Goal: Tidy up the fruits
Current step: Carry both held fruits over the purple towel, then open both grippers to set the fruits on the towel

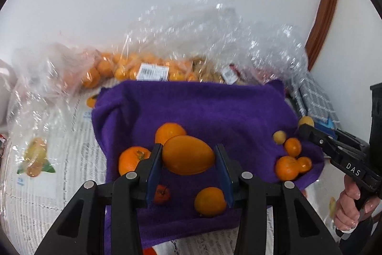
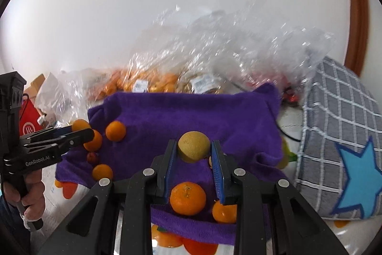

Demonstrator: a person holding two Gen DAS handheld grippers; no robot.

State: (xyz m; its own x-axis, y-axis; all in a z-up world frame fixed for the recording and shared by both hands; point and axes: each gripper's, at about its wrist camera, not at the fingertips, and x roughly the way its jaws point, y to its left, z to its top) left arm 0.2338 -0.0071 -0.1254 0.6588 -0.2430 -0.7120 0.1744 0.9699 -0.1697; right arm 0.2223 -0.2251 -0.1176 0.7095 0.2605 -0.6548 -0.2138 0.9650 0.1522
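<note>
A purple towel (image 1: 191, 102) lies spread over the table with loose oranges on it. My left gripper (image 1: 188, 157) is shut on an oval orange fruit (image 1: 188, 154), its blue pads pressing both sides. Around it lie round oranges (image 1: 132, 159), (image 1: 210, 202) and a cluster of small mandarins (image 1: 286, 167). In the right wrist view my right gripper (image 2: 193, 151) is shut on a round yellow-brown fruit (image 2: 193, 146) above the towel (image 2: 191, 111). A mandarin (image 2: 188, 198) lies under it. Each gripper shows in the other's view: right gripper (image 1: 302, 129), left gripper (image 2: 83, 132).
Crinkled clear plastic bags (image 1: 191, 40) holding many oranges (image 1: 124, 68) stand behind the towel against a white wall. A grey checked cushion (image 2: 341, 130) with a blue star sits at the right. A red box (image 2: 28, 121) is at the far left. Printed paper (image 1: 47, 183) covers the table.
</note>
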